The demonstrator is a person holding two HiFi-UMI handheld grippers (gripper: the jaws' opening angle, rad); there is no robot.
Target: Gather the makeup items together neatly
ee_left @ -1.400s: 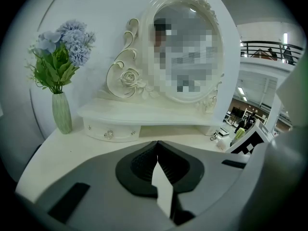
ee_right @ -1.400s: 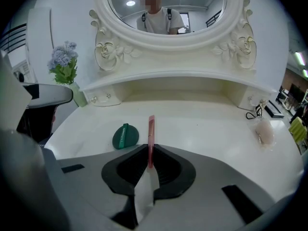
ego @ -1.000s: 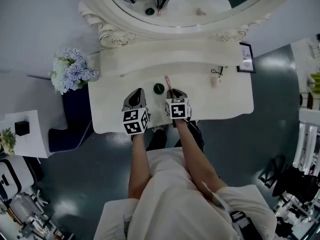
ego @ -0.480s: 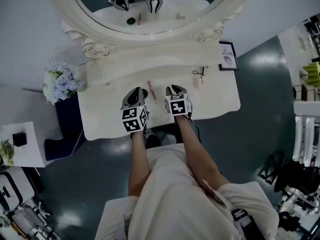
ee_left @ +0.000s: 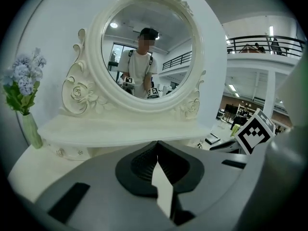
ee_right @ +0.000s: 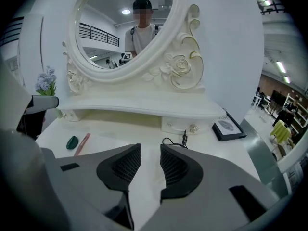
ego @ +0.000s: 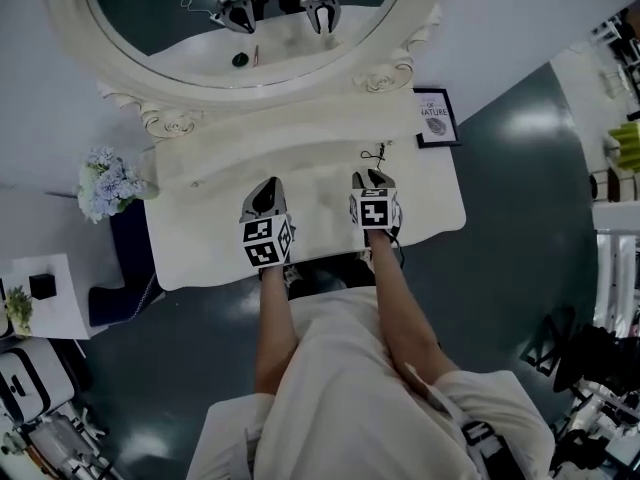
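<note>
My right gripper (ego: 375, 175) (ee_right: 150, 150) hovers over the white dressing table (ego: 200, 248), and its jaws have just been opening. They stand apart with nothing between them. A black eyelash curler (ego: 378, 154) (ee_right: 175, 141) lies just beyond its tips. Far to its left, in the right gripper view, a small dark green item (ee_right: 72, 142) and a pink stick (ee_right: 83, 143) lie side by side on the table. My left gripper (ego: 266, 186) (ee_left: 155, 146) is at the table's middle, its jaw tips meeting with nothing held.
A large oval mirror (ego: 240, 18) in an ornate white frame stands behind a raised shelf. A framed picture (ego: 433, 118) (ee_right: 226, 128) leans at the table's back right. A vase of blue flowers (ego: 108, 183) (ee_left: 24, 88) stands at the left.
The right gripper let go of the pink stick, left it on the table and moved right toward the eyelash curler. The left gripper shifted a little along the table.
</note>
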